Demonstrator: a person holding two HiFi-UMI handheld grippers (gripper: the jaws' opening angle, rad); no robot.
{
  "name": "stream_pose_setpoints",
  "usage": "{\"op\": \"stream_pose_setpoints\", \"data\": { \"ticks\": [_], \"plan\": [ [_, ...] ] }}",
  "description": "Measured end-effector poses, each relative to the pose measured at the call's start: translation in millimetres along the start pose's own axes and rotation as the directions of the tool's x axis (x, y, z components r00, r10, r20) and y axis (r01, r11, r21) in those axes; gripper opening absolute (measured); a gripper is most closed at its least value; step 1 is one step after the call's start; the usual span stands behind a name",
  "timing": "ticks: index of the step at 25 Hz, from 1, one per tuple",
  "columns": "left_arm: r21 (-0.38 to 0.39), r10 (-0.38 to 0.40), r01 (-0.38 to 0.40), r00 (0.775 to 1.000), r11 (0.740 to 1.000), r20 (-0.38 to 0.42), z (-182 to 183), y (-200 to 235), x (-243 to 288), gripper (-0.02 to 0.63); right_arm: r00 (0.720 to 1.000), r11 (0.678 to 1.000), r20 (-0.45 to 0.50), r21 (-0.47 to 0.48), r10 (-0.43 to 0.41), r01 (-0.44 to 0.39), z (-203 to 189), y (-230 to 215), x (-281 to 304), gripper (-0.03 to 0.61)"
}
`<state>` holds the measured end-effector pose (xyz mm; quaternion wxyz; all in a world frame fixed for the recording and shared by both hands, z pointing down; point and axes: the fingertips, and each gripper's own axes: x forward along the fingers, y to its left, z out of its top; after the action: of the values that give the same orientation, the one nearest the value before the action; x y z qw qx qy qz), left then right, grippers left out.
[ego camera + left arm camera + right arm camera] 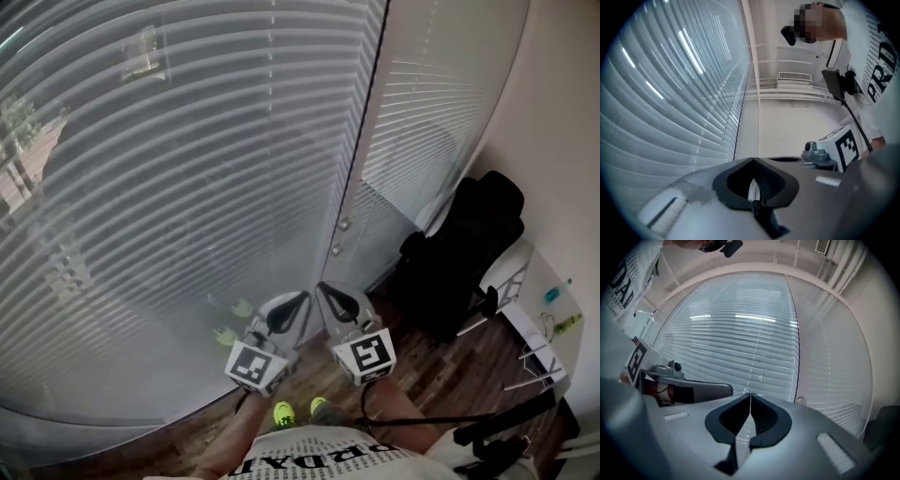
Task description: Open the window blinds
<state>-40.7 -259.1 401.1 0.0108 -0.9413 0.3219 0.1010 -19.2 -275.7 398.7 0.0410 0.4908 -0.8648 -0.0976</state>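
Note:
Slatted blinds hang shut over the wide window (pixel 187 187) and over the narrower pane (pixel 422 112) to its right. They also fill the left gripper view (pixel 670 103) and the right gripper view (pixel 740 343). Two small knobs (pixel 344 224) hang along the dark frame post between the two panes, and one knob (pixel 800 401) shows in the right gripper view. My left gripper (pixel 302 298) (pixel 753 159) is shut and holds nothing. My right gripper (pixel 323 289) (pixel 750 393) is beside it, also shut and empty. Both point towards the blinds, short of them.
A black bag or chair (pixel 464 253) stands in the corner to the right, next to a white rack (pixel 525 281). The floor (pixel 441 375) is dark wood. The person's yellow shoes (pixel 284 412) show below the grippers.

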Motion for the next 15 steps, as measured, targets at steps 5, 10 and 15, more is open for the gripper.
{"op": "stream_pose_setpoints", "data": {
  "ticks": [5, 10, 15],
  "plan": [
    [0.016, 0.012, -0.012, 1.0, 1.0, -0.006, -9.4, 9.1, 24.6, -0.008, 1.0, 1.0, 0.006, -0.01, 0.002, -0.002, -12.2, -25.8, 10.2, 0.014],
    [0.02, 0.051, -0.05, 0.999, 0.999, -0.015, -12.2, 20.2, 57.6, -0.008, 0.999, 0.999, 0.012, -0.032, 0.041, -0.041, -13.0, -53.9, 26.8, 0.031],
    [0.035, 0.1, -0.1, 0.995, 0.994, 0.003, -21.9, 28.7, 83.3, -0.008, 0.996, 0.996, 0.024, -0.031, 0.081, -0.08, -24.6, -76.2, 37.0, 0.049]
  ]
}}
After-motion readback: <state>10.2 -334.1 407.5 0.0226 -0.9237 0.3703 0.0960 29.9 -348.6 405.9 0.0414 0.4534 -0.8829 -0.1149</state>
